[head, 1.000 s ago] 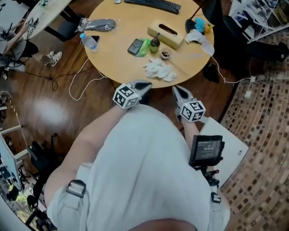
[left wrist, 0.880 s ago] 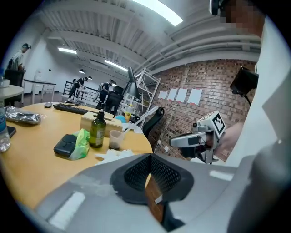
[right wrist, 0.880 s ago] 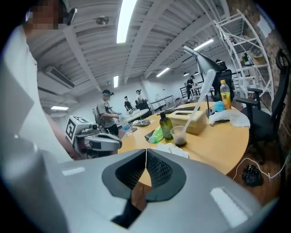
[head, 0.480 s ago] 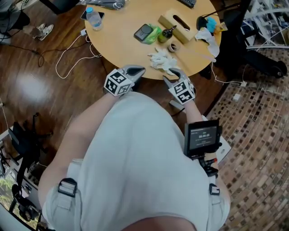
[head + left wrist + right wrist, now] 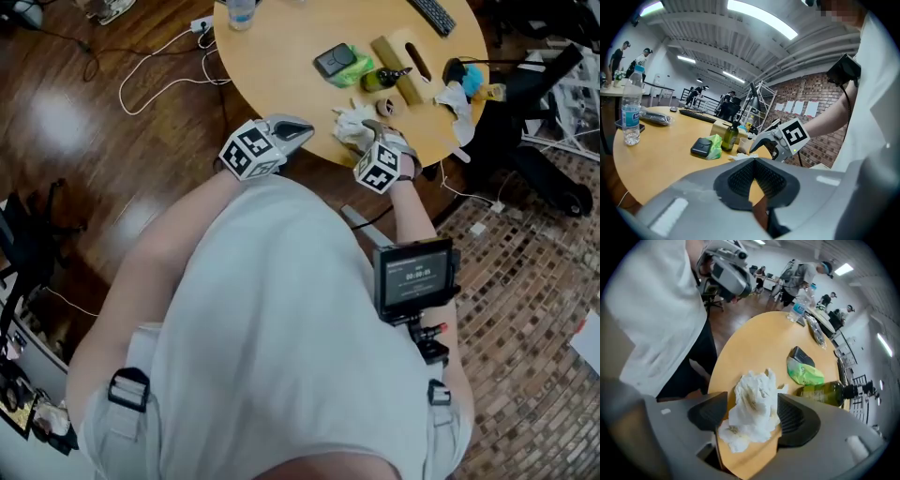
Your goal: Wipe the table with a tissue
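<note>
The crumpled white tissue (image 5: pixel 752 408) lies on the round wooden surface (image 5: pixel 281 56), close to the edge nearest the person (it shows some yellowish staining in its folds). The right tongs (image 5: pixel 364 131) point steeply down over it. Their jaws have just been opening and now stand wide apart, one on either side of the tissue. The tissue sits loose between the pads (image 5: pixel 710 411), not clamped, though its folds reach right up to the pad on the right of the right gripper view.

The left tongs (image 5: pixel 754 161) are together with nothing between them. They are held nearly level at the rim of the surface, to the left of the tissue in the head view.

Just beyond the tissue stand a small cup (image 5: pixel 384 106) and a dark green bottle (image 5: pixel 730 136), which is upright in the left gripper view. Beside the bottle a green packet (image 5: pixel 804 373) touches a black case (image 5: pixel 333 61). Behind these lies a tan tissue box (image 5: pixel 408 61), with a keyboard (image 5: pixel 433 14) further back. A clear water bottle (image 5: pixel 631 110) stands well apart from the rest, near the far rim.
</note>
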`<state>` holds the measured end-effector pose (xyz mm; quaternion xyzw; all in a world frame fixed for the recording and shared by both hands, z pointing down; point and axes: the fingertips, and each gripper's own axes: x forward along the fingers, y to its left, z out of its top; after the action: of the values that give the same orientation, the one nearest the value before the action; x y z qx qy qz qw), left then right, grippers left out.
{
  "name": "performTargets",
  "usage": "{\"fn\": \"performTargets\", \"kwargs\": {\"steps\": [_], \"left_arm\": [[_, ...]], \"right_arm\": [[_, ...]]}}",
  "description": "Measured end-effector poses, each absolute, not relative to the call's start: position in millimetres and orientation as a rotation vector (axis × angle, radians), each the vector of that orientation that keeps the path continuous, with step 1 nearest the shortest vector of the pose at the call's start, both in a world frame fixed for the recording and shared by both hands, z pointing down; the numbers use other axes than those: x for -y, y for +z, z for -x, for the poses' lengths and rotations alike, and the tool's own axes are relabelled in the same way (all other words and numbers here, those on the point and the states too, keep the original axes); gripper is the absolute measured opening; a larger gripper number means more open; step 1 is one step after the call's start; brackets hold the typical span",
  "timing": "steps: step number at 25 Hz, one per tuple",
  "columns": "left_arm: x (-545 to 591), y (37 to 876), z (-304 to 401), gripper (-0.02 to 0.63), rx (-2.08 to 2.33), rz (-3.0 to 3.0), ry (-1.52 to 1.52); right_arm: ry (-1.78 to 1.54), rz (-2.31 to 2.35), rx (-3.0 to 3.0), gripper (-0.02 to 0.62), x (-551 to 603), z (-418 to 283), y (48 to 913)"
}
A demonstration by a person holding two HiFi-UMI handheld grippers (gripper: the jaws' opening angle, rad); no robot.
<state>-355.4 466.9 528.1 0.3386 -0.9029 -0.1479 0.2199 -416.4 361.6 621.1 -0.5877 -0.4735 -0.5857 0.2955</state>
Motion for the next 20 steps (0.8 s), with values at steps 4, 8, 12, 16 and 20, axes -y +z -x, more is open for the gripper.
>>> {"fn": "performTargets", "kwargs": {"steps": [4, 8, 12, 16, 20], "left_arm": [[-479.9, 536.6, 350.5, 0.005, 2.505, -0.887, -0.438], [-492.1, 529.2, 341.0, 0.005, 2.513, -0.827, -0.453], [-499.0, 536.2, 340.1, 0.005, 2.512, -0.803, -0.48], [-491.7, 542.8, 338.1, 0.005, 2.493, -0.831, -0.483], [-478.7, 538.9, 338.9, 0.005, 2.486, -0.843, -0.485]], "right_arm": [[-1.689, 1.604, 1.063, 0.408, -367.3, 425.6, 637.4], [-1.728, 1.616, 0.98, 0.409, -373.9, 426.3, 636.7], [-1.781, 1.619, 0.983, 0.228, -361.5, 416.5, 643.0], [-1.764, 1.622, 1.037, 0.123, -346.4, 407.6, 651.0], [-1.551, 1.653, 1.278, 0.1, -358.4, 403.5, 622.7]]}}
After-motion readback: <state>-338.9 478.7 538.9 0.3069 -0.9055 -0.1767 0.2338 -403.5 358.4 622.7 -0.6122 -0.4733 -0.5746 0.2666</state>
